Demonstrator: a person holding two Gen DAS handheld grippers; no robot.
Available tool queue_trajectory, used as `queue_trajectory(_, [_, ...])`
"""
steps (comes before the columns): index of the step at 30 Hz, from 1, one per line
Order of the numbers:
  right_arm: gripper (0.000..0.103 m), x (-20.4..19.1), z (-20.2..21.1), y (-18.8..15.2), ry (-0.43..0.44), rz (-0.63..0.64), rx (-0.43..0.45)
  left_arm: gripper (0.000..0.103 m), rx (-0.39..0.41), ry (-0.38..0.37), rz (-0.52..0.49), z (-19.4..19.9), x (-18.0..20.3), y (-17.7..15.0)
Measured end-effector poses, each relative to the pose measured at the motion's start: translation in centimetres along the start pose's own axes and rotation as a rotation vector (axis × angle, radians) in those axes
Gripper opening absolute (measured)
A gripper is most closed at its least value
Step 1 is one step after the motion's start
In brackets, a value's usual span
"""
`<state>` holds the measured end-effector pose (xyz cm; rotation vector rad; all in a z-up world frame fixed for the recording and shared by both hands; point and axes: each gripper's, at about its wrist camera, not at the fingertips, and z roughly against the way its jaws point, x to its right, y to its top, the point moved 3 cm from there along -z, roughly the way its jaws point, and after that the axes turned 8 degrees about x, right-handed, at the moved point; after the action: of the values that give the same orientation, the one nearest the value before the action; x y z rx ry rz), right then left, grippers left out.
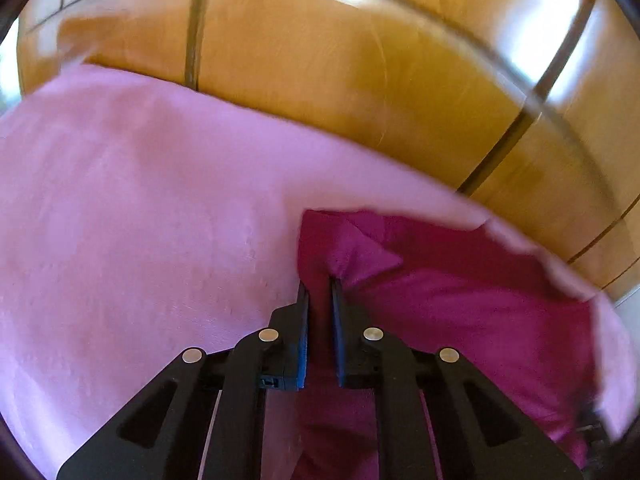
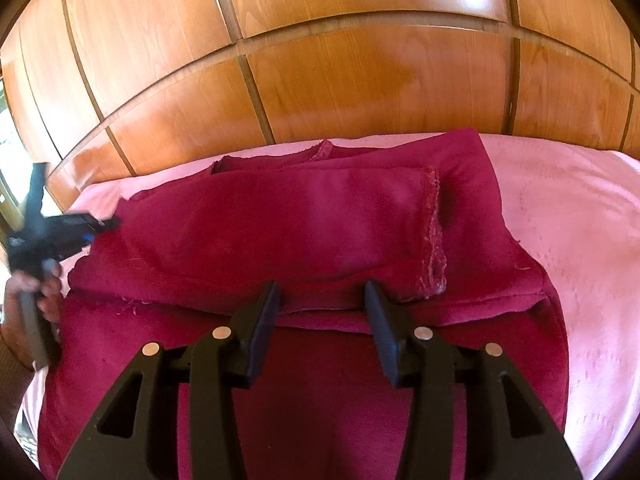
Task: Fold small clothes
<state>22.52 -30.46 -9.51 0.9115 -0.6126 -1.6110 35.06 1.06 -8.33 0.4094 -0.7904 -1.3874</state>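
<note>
- The left hand-held gripper (image 1: 320,284) pinches a corner of the magenta garment (image 2: 320,220), jaws nearly closed on the fabric.
- The right hand-held gripper (image 2: 322,290) hovers half open above the garment's folded edge, holding nothing.
- The garment lies on a pink bed cover (image 2: 568,216) beneath both.

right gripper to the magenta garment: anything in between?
Nothing visible. The right gripper hangs open just above the magenta garment on the pink sheet, only folded cloth beneath its jaws. The left gripper pinches the garment's far left edge, clear of that path.
</note>
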Motion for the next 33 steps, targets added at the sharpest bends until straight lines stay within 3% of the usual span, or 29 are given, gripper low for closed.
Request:
queue_trajectory(6, [0.045,0.2,-0.1,0.0,0.011,-0.012,0.0,0.02,0.054,0.092,-0.055,3.2,0.9,-0.2])
queue_trajectory(10, [0.045,0.3,-0.2,0.1,0.019,-0.023,0.0,0.02,0.101,0.028,-0.153,7.7,2.8,-3.4])
queue_trajectory(14, [0.045,0.4,-0.3,0.0,0.02,-0.025,0.0,0.02,0.065,0.093,-0.281,7.4,4.0,-7.0])
queue_trajectory(19, [0.045,0.4,-0.3,0.0,0.023,-0.027,0.001,0.023,0.069,0.084,-0.191,9.3,4.0,-6.7])
queue_trajectory(21, [0.046,0.5,-0.3,0.1,0.03,-0.033,0.001,0.043,0.103,0.063,-0.179,11.4,4.2,-7.1])
queue_trajectory(22, [0.046,0.5,-0.3,0.1,0.034,-0.035,0.001,0.046,0.121,0.062,-0.177,12.3,4.3,-7.4])
queue_trajectory(27, [0.049,0.4,-0.3,0.1,0.026,-0.023,-0.002,0.046,0.166,0.045,-0.176,16.4,4.1,-9.4])
queue_trajectory(29, [0.053,0.1,-0.1,0.2,0.011,-0.007,-0.008,0.046,0.164,0.042,-0.176,17.6,3.9,-10.5])
queue_trajectory(31, [0.074,-0.5,0.4,0.3,0.012,0.02,-0.027,0.046,0.163,0.051,-0.193,18.5,3.6,-11.6])
queue_trajectory(33, [0.081,-1.1,1.1,0.2,0.008,0.045,-0.036,0.046,0.158,0.05,-0.199,19.1,3.2,-12.1])
